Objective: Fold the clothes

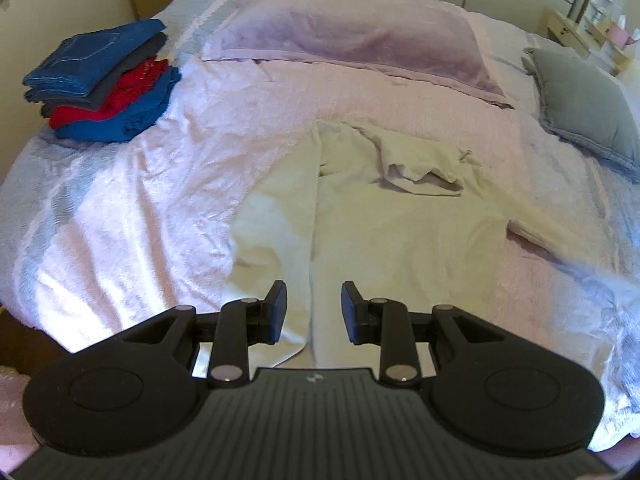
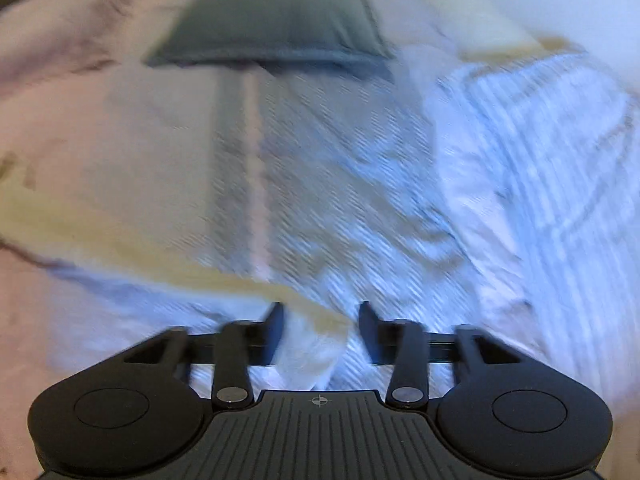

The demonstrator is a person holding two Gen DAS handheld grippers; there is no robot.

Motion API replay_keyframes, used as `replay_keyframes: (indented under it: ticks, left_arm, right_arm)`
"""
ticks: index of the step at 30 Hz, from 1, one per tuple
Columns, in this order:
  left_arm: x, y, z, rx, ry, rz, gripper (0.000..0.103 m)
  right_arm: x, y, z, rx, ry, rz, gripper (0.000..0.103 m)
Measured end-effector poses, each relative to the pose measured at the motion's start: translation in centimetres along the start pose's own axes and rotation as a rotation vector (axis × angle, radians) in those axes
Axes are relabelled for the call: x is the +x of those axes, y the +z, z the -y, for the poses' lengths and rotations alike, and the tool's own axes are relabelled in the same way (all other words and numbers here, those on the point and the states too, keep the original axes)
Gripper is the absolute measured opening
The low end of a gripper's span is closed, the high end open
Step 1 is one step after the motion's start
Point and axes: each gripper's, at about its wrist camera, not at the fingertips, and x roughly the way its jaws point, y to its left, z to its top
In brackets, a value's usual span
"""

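A cream garment (image 1: pixel 400 240) lies spread on the bed, with a crumpled part near its far end and a blurred sleeve (image 1: pixel 560 236) stretching to the right. My left gripper (image 1: pixel 314 314) hovers over the garment's near edge. Its jaws stand apart and the pads grip nothing. In the blurred right wrist view a cream strip of the garment (image 2: pixel 160 256) runs from the left to a point between the fingers of my right gripper (image 2: pixel 322 330). Those jaws stand apart, with a gap beside the cloth, so the pads do not press on it.
A folded stack of blue, grey and red clothes (image 1: pixel 104 80) sits at the bed's far left. A lilac pillow (image 1: pixel 352 40) lies at the head and a grey cushion (image 1: pixel 584 108) (image 2: pixel 276 20) at the right. The pale bedspread (image 2: pixel 360 200) covers the bed.
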Motion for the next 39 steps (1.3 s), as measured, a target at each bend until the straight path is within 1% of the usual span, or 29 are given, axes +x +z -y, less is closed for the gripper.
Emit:
replay_keyframes:
  ticks: [2,3,4,6,9,11,13,15,18,20,24,30,39]
  left_arm:
    - [-0.4,-0.1,-0.2,-0.002,0.042,-0.007,0.026]
    - [-0.6,-0.1,-0.3,-0.008,0.059,-0.007,0.027]
    - [-0.8,-0.1,-0.5,-0.016,0.072,-0.009,0.028]
    - [-1.0,-0.2,-0.9,-0.033,0.098,-0.019,0.029]
    - [-1.2,-0.5,-0.9,-0.046,0.126,-0.037,0.030]
    - [-1.4,-0.8,-0.7,-0.048,0.132,-0.043,0.031]
    - [-1.5,-1.3,-0.3,-0.040,0.141,-0.044,0.032]
    - [-1.7,-1.8,0.0,-0.026,0.150,-0.047,0.033]
    - [-1.9,-2.8,0.5,-0.006,0.159,-0.059,0.034]
    - [-2.0,-3.5,0.8,0.007,0.162,-0.069,0.034]
    - [-2.2,-4.9,1.8,0.036,0.158,-0.092,0.035]
    - [-1.7,-6.3,3.4,0.076,0.129,-0.124,0.035]
    - [-1.1,-7.4,5.8,0.136,0.095,-0.127,0.035]
  right_arm:
    - [0.1,-0.4,-0.4,0.057,-0.012,-0.031,0.048]
    - [-0.4,-0.6,-0.7,0.088,0.005,-0.041,0.048]
    - [-1.0,-0.7,-0.8,0.116,0.045,-0.045,0.048]
    - [-2.7,-1.1,-1.6,0.146,0.181,-0.050,0.048]
    - [-5.8,-1.9,-4.3,0.125,0.413,-0.042,0.048]
    - [-7.9,-2.4,-6.7,0.079,0.525,-0.035,0.048]
    - [-10.0,-3.2,-9.4,0.010,0.579,-0.035,0.049]
    - [-11.6,-4.1,-11.5,-0.069,0.596,-0.038,0.049]
    - [-13.0,-5.3,-13.1,-0.135,0.607,-0.050,0.049]
    - [-13.7,-6.2,-13.6,-0.170,0.624,-0.061,0.049]
    - [-13.6,-7.7,-14.2,-0.240,0.628,-0.082,0.049]
    - [-12.9,-9.0,-15.7,-0.276,0.602,-0.127,0.049]
    - [-13.2,-10.1,-15.1,-0.282,0.589,-0.136,0.049]
